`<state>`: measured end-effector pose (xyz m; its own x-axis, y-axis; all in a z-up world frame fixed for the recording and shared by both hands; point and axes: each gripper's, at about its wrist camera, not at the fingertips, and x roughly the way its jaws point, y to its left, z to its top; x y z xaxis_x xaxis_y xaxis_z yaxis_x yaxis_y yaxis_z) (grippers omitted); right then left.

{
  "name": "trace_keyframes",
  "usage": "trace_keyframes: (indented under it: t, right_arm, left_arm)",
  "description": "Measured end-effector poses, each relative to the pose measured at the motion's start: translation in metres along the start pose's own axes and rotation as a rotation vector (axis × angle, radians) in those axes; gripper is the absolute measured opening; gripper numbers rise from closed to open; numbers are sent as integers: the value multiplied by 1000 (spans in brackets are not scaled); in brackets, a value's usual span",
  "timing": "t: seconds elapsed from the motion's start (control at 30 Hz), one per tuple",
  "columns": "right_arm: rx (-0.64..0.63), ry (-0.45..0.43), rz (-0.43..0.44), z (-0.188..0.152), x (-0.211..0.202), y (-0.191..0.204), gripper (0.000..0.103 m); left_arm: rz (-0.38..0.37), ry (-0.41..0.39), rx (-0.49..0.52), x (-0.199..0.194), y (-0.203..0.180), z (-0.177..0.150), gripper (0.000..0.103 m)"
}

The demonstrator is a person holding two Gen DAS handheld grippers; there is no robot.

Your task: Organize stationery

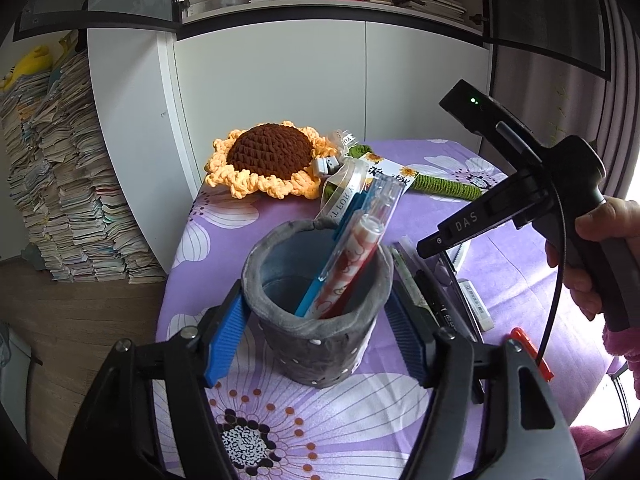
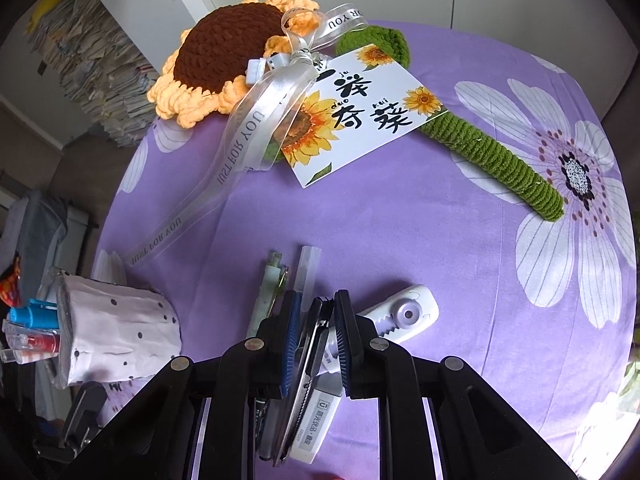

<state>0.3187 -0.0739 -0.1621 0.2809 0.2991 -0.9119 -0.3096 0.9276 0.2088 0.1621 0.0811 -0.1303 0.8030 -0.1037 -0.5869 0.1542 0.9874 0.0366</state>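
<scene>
a: how is the pen holder (image 1: 316, 312) held?

b: the grey dotted pen holder is clasped between the blue pads (image 1: 224, 340) of the left gripper (image 1: 316, 344), one pad pressed to each side of its wall. it is kept upright on the purple flowered cloth (image 1: 516, 280). a blue pen (image 1: 340, 248) and a red-patterned pen (image 1: 352, 268) are seen leaning inside it, along with a clear-barrelled one.

a: and the right gripper (image 2: 316, 336)?

b: it is seen to the right of the pen holder, pointed steeply down at the cloth, carried by a hand (image 1: 596, 256). its jaws are drawn almost together around a slim dark-and-silver tool with a toothed edge (image 2: 308, 364); whether the pads actually press on it cannot be told for certain, but the gap is very narrow.

a: what lies loose?

b: right of the pen holder, a green pen (image 2: 268, 296) and a clear pen (image 2: 308, 272) are laid side by side. a white correction tape (image 2: 404, 316) and a white eraser (image 2: 316, 420) are found just beside the right gripper's fingers. beyond the pen holder, a crocheted sunflower (image 2: 216, 60) with a ribbon and a printed card (image 2: 360, 112) is laid across the cloth.
</scene>
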Motion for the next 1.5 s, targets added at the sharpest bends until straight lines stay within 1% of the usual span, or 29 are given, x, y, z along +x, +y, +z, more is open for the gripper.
trace_keyframes:
  t: [0.1, 0.2, 0.33, 0.47, 0.53, 0.57, 0.67, 0.77, 0.83, 0.87, 1.0, 1.13, 1.23, 1.3, 1.33, 1.43, 1.47, 1.5]
  right_arm:
    - [-10, -24, 6, -3, -1, 4, 16]
    - [3, -62, 37, -6, -14, 3, 15]
    - [3, -131, 82, -16, -46, 5, 11]
    - [-43, -227, 117, -30, -88, 19, 6]
    - [-78, -266, 114, -35, -105, 27, 6]
    - [-102, -270, 104, -36, -109, 31, 6]
    - [-122, -248, 93, -34, -104, 33, 6]
    - [-95, -130, 91, -37, -77, 23, 8]
    - [-92, -83, 92, -38, -59, 21, 8]
    - [-102, -69, 77, -38, -51, 23, 8]
    - [-157, -36, -29, -31, -27, 34, 9]
    - [-157, 11, -27, -22, -10, 39, 9]
    - [-153, 14, -83, -17, -4, 41, 10]
    - [-151, 17, -99, -15, -1, 41, 11]
    - [-154, 23, -107, -15, 0, 42, 13]
    - [-160, 37, -124, -14, 5, 46, 34]
    - [-162, 36, -119, -14, 5, 47, 37]
    - [-161, 34, -115, -14, 6, 48, 37]
  left_arm:
    - [-2, -4, 1, -1, 1, -2, 66]
    - [-1, -3, 6, -1, 0, -2, 66]
    - [-3, -2, -1, -1, 0, -1, 66]
    - [-2, -2, -1, -1, 0, -1, 67]
    - [0, -2, 0, -1, 0, -1, 67]
    - [1, -2, 2, -1, -1, -1, 67]
    - [-1, -1, 1, -2, -1, -1, 67]
    - [-4, 1, 1, -2, -1, -2, 67]
    - [-4, 2, -3, -2, 0, -2, 67]
    - [-3, 3, -4, -2, 0, -2, 67]
    - [-5, 3, -5, -2, 1, -1, 67]
    - [-8, 7, -10, -1, 2, -1, 67]
    - [-9, 7, -8, -1, 2, -1, 67]
    - [-12, 6, -8, -1, 2, -1, 67]
    - [-13, 6, -10, -1, 3, -1, 67]
    - [-16, 6, -12, 0, 4, -1, 67]
    - [-16, 6, -12, 0, 4, -1, 67]
    - [-16, 7, -11, 0, 4, -1, 67]
